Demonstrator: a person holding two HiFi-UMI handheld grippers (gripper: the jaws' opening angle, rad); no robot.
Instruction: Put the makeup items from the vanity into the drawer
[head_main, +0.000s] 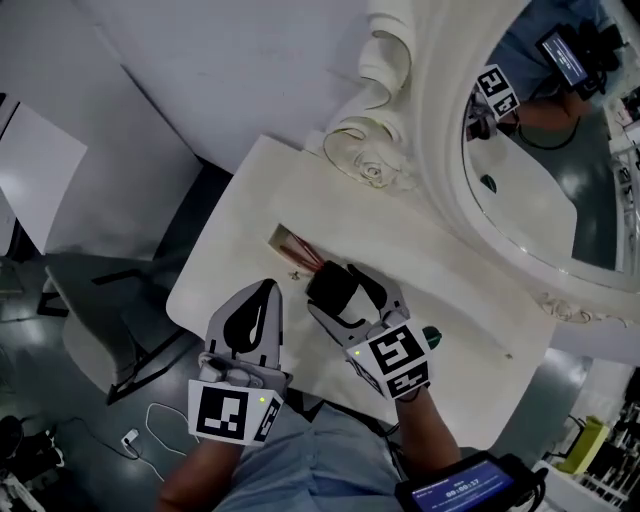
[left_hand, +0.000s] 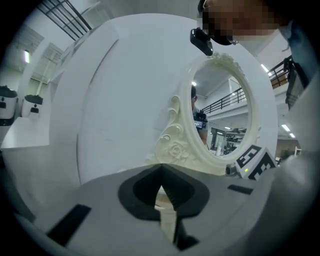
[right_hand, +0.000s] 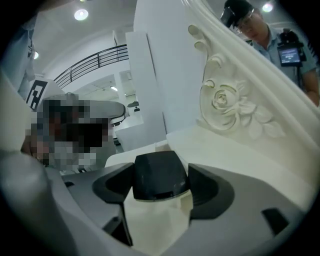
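Observation:
My right gripper (head_main: 345, 290) is shut on a black makeup case (head_main: 330, 286) just above the cream vanity top (head_main: 450, 290), close to a narrow drawer opening (head_main: 292, 249) where reddish sticks show inside. In the right gripper view the black case (right_hand: 160, 176) fills the gap between the jaws, over the vanity top (right_hand: 235, 155). My left gripper (head_main: 264, 296) hovers at the vanity's front left edge, to the left of the right one. Its jaws meet at the tips with nothing between them (left_hand: 161, 186).
An oval mirror (head_main: 540, 150) in an ornate carved frame (head_main: 372, 165) stands along the vanity's back and right. A small dark green thing (head_main: 432, 336) lies beside the right gripper. A grey seat (head_main: 105, 300) and a cable (head_main: 150, 420) are on the floor at the left.

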